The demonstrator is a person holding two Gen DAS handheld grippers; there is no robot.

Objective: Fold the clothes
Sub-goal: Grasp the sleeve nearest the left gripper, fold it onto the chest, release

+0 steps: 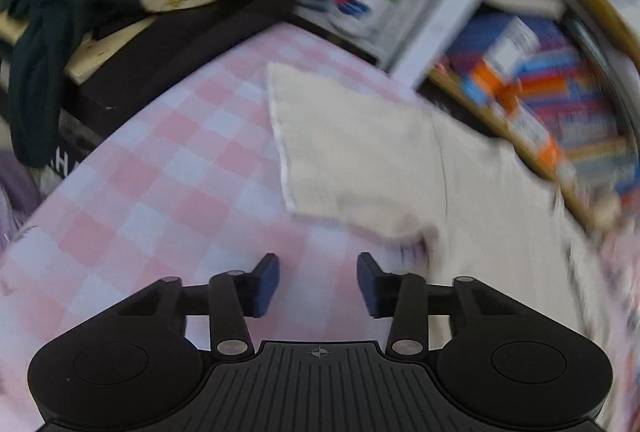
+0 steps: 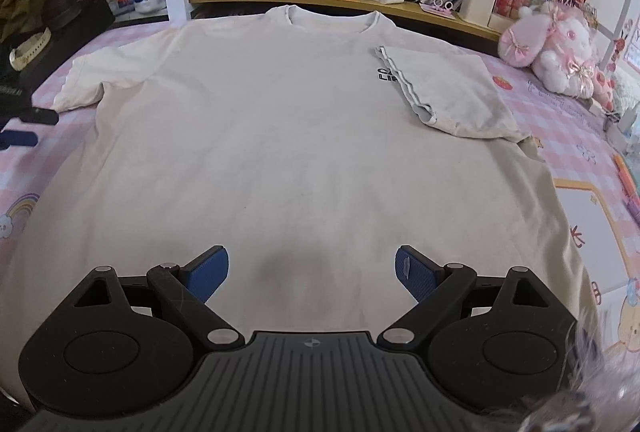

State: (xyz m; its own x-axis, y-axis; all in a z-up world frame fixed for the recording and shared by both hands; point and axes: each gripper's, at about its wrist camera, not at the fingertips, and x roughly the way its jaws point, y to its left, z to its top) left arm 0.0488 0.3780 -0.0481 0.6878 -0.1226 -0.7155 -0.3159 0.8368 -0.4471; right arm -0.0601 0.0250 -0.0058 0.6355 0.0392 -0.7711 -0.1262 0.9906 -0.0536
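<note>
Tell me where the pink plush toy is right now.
In the right wrist view, the pink plush toy sits at the far right on the pink checked bedsheet, just below the bookshelf and beyond the T-shirt's folded-in sleeve.

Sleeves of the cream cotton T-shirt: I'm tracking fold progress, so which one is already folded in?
The right-hand sleeve, lying over the chest and half covering the black print; the left-hand sleeve lies spread outward.

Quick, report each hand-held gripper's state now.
Left hand-held gripper: open, holding nothing, over the checked sheet.
Right hand-held gripper: open, holding nothing, over the T-shirt.
</note>
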